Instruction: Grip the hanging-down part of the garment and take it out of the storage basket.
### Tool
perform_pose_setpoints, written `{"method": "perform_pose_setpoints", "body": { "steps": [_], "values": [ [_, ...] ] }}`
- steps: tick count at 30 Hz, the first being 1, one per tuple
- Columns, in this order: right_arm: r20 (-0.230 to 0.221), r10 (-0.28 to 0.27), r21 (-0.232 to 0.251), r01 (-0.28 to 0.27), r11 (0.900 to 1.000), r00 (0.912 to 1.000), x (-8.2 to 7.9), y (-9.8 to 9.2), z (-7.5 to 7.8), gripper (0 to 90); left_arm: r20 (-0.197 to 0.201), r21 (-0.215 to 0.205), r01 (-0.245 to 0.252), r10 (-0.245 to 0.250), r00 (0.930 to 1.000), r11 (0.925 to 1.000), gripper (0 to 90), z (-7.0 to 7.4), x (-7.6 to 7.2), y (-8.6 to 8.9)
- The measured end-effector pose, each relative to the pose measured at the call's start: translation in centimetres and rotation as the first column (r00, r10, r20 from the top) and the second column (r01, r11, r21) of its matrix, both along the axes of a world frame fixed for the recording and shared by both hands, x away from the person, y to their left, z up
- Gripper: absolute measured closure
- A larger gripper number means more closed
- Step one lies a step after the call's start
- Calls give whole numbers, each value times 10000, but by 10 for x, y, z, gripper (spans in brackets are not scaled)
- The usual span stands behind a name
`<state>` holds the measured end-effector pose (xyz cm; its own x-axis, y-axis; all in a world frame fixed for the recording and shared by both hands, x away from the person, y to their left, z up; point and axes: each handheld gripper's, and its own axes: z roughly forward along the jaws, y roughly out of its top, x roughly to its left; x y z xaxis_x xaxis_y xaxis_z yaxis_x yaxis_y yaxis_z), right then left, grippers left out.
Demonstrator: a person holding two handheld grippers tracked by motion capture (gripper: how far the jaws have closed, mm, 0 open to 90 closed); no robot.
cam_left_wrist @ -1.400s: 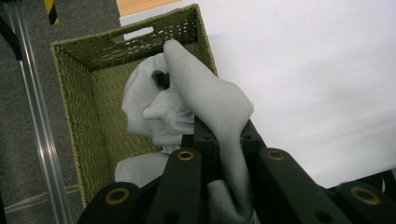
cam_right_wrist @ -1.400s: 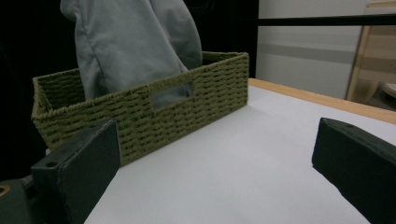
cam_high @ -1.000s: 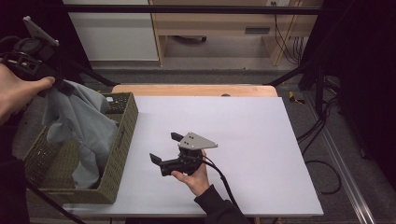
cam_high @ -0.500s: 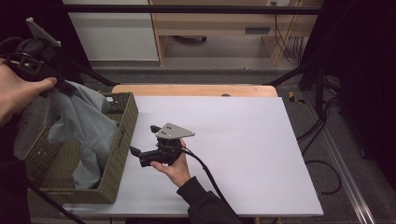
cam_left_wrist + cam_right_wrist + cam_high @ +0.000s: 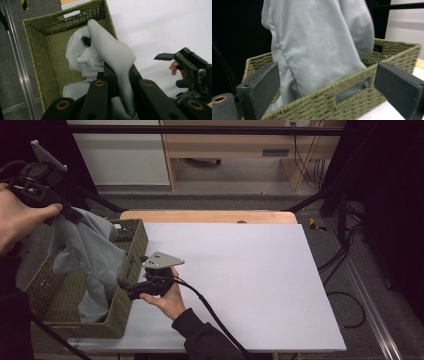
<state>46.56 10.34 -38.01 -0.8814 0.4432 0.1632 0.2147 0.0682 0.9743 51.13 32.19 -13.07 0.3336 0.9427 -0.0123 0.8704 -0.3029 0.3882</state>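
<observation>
- My left gripper (image 5: 65, 212) is clamped on a fold of the grey cloth (image 5: 92, 255) and holds it high above the green woven basket (image 5: 131, 285), at about 9 o'clock from the middle of the white table (image 5: 240, 275).
- The lower part of the cloth hangs down inside the basket.
- My right gripper (image 5: 131, 276) has its jaws spread wide and holds nothing; it points toward 9 o'clock, just beside the basket wall.
- I think the risk is that one jaw strikes the woven rim and pushes the basket, or bites the wall together with the fabric.
- The right gripper view shows the handle slot (image 5: 352, 93) low between the jaws; the left gripper view shows the pinched fold.
</observation>
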Motion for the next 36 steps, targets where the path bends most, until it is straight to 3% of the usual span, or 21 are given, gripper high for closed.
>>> {"method": "perform_pose_setpoints", "body": {
  "steps": [6, 9, 11, 17, 21, 24, 25, 26, 30, 36],
  "values": [
    [-59, 203, -260, -204, 9995, 9998, 1, 21, -4, 76, 26, 23, 9, -9, 10000, 10000, 825, 3, -1, -1],
    [-168, 280, -544, -289, 9981, 9995, 1, 34, -8, 78, 37, 34, 12, -13, 10000, 10000, 825, 3, -1, -2],
    [18, 279, -876, -277, 9958, 9996, 1, 47, -12, 89, 44, 36, 19, -19, 10000, 10000, 825, 3, 0, -2],
    [-86, 335, -1290, -344, 9910, 9994, 1, 63, -19, 130, 50, 65, 39, -39, 10000, 10000, 826, 3, 0, -2],
    [-73, 423, -1849, -429, 9818, 9991, 1, 71, -25, 263, 70, 33, 81, -81, 9999, 10000, 825, 4, -2, -2],
    [-60, 378, -1970, -382, 9797, 9993, 1, 71, -24, 485, 102, 50, 62, -63, 9999, 10000, 825, 4, -2, -1],
    [-62, 305, -2116, -311, 9769, 9995, 2, 69, -23, 631, 101, 38, 53, -53, 9999, 10000, 825, 4, -2, 0],
    [-62, 305, -2116, -311, 9769, 9995, 2, 69, -23, 631, 107, 51, 38, -38, 9999, 10000, 825, 4, -2, 0],
    [-90, 342, -2152, -353, 9759, 9994, 6, 63, -21, 838, 132, 13, 18, -18, 9999, 10000, 825, 4, -3, 1],
    [-5, 689, -1950, -676, 9785, 9976, 7, 56, -18, 879, 226, -27, 17, -17, 9997, 10000, 825, 6, -5, 3]
  ]
}}
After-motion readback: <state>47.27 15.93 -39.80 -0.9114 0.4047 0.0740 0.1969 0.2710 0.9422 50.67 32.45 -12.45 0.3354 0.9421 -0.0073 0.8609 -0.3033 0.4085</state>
